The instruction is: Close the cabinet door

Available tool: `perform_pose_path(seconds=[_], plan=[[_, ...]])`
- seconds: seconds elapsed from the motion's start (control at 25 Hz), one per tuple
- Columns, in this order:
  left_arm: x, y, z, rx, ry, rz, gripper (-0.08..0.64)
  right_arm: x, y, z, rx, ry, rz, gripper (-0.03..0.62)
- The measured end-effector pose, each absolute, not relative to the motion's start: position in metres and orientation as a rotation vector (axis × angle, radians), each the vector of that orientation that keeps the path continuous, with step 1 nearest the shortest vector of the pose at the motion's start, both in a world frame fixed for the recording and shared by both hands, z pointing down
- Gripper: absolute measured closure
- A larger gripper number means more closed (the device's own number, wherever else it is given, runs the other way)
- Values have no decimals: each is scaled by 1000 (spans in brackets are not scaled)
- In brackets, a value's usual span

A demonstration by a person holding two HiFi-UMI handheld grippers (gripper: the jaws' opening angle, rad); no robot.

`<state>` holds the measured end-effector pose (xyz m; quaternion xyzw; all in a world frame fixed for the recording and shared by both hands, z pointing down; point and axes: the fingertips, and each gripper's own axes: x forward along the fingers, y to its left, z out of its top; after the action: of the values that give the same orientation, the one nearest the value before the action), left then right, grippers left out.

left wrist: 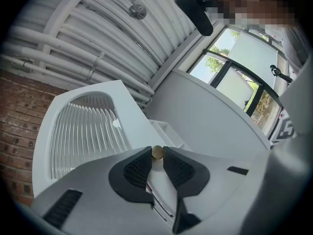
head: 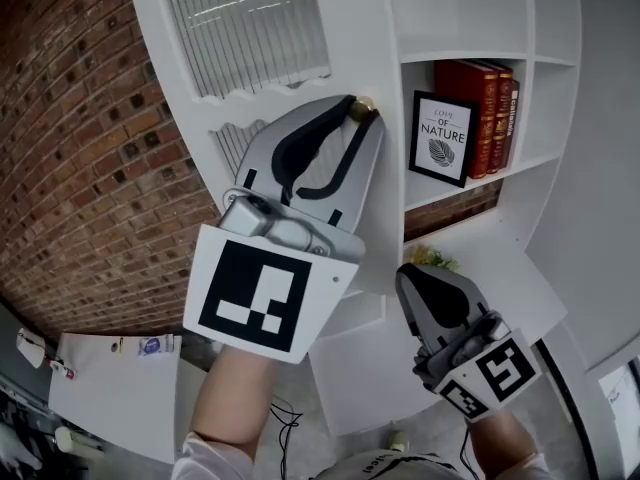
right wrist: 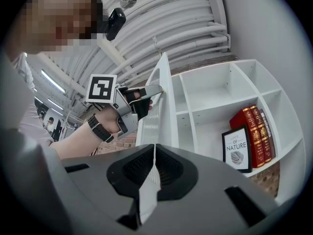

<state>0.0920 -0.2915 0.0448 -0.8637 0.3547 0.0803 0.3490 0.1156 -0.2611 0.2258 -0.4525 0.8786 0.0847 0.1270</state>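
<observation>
My left gripper clamps the small brass knob between its dark pads. Beyond, the white cabinet door shows its ribbed glass pane.

A home-style living-room corner, staged inside a larger industrial hall. Right of the left claw, a white cabinet with open shelves holds red books and a framed "Love of Nature" print. Left of the claw runs a brick wall. Above the claw are bare white pipes under ribbed ceiling decking. Beyond it, tall windows look onto trees.
</observation>
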Motion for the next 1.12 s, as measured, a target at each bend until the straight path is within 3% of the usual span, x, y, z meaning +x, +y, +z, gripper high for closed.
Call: perform_pose_path(seconds=[1.12], plan=[[124,-384,41,-2178,1100,202,468,140,-346,244,-1134,2654,167,572]])
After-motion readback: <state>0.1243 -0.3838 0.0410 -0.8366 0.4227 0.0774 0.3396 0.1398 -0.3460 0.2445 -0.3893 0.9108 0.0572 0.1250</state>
